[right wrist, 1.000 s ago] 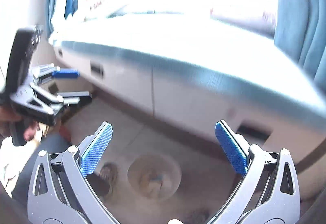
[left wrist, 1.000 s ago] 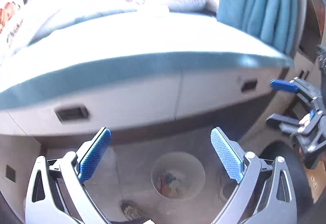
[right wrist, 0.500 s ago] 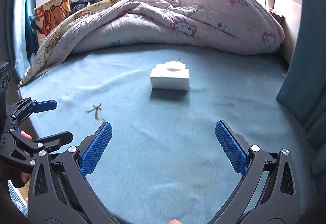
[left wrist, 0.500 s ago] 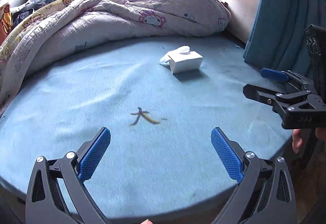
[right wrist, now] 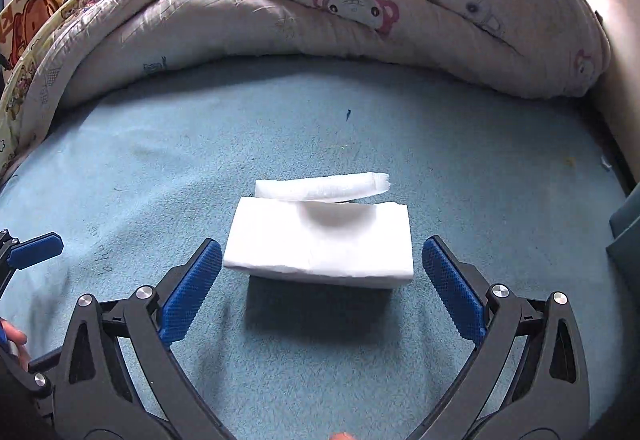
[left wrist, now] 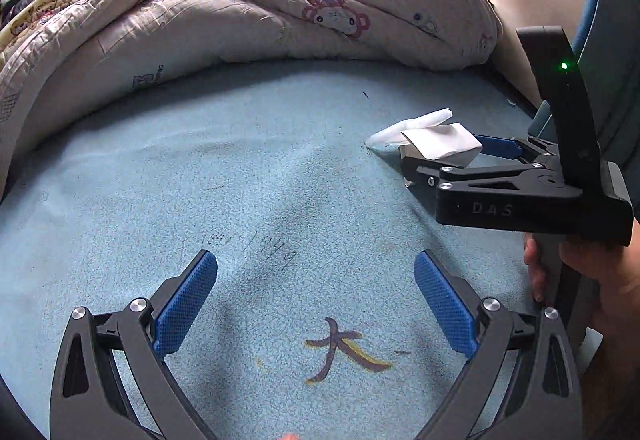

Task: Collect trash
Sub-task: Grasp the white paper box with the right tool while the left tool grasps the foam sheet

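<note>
Right gripper: the right gripper (right wrist: pixel 322 290) hangs low over the blue bed sheet (right wrist: pixel 160 176), its blue-padded fingers (right wrist: pixel 192 292) spread wide and holding nothing.
White pack: a soft white rectangular tissue pack (right wrist: pixel 320 240) lies on the sheet just ahead of the right gripper, lined up with the gap between the fingers but not touched by either pad; its width nearly fills that gap.
Loose tissue: a white tissue sheet (right wrist: pixel 324 186) sticks out of the pack's top on the side farthest from the gripper.
Left gripper: the left gripper (left wrist: pixel 316 304) is also spread apart and empty, poised above bare sheet.
Banana peel: a flat, splayed brown-and-yellow banana peel (left wrist: pixel 344 350) lies on the sheet close below the left gripper, between its fingers and a little toward the right-hand pad (left wrist: pixel 446 310).
Seen from the left: the right gripper (left wrist: pixel 476 156) is ahead and to the right, with the tissue pack (left wrist: pixel 440 144) lying between its fingers.
Background: a rumpled pink cartoon-print quilt (right wrist: pixel 320 0) is heaped across the bed beyond both grippers.
</note>
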`<state>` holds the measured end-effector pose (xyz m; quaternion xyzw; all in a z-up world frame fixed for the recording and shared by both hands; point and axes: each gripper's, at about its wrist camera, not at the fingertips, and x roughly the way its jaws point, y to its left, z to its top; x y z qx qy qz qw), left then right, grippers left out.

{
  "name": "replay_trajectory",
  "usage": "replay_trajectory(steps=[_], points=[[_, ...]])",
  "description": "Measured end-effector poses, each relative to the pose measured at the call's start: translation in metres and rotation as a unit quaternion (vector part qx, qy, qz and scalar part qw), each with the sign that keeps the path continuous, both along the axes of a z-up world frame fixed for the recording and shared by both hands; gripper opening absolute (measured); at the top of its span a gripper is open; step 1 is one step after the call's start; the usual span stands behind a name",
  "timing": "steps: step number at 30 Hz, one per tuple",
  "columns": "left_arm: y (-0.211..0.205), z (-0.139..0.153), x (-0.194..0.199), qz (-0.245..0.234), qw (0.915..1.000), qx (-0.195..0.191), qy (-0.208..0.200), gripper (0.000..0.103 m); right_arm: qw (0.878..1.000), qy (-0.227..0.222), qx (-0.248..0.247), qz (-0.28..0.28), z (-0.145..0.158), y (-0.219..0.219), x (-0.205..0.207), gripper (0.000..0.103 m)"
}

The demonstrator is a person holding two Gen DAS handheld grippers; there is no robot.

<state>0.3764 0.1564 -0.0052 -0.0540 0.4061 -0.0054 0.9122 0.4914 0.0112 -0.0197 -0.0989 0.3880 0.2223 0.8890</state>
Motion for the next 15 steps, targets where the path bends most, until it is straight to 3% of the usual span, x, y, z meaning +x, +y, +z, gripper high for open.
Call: replay_trajectory(steps=[2,15], points=[[-0.002,-0.001,0.008,-0.001,1.0,0.001,0.001,0.097,1.0,0.007,0.011,0.006,0.001,-0.004,0.003,0.077],[-0.058,0.002,0.067,-0.034,0.9994,0.009,0.001,0.097,0.999,-0.015,0.031,0.027,0.023,-0.099,-0.02,0.077]])
